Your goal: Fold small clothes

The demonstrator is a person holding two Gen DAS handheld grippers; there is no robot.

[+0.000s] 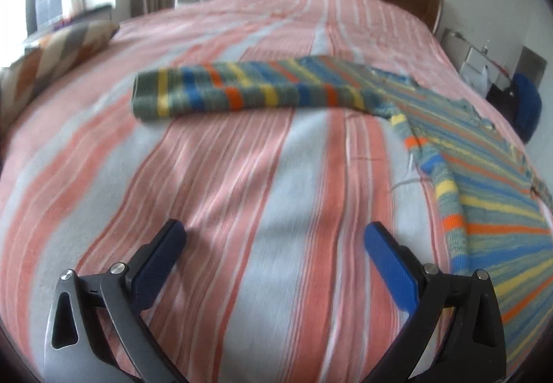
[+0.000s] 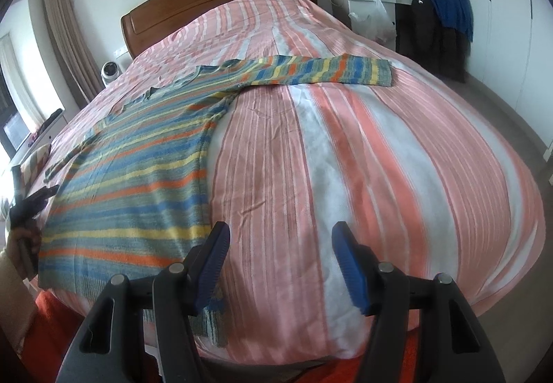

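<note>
While both grippers gape empty, the striped sweater lies between them on the bed.

Striped sweater (sleeve outstretched), striped bedspread, gaping left gripper

Sweater cut off at right edge.

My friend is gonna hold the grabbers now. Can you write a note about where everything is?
Left gripper: jaws open, empty, over bare bedspread.
Right gripper: jaws open, empty, beside the sweater's bottom corner.
Striped sweater: lying flat on the bed, both sleeves stretched out sideways.
Done: sweater laid out.
Left: all the folding, probably sleeves in first.
</note>
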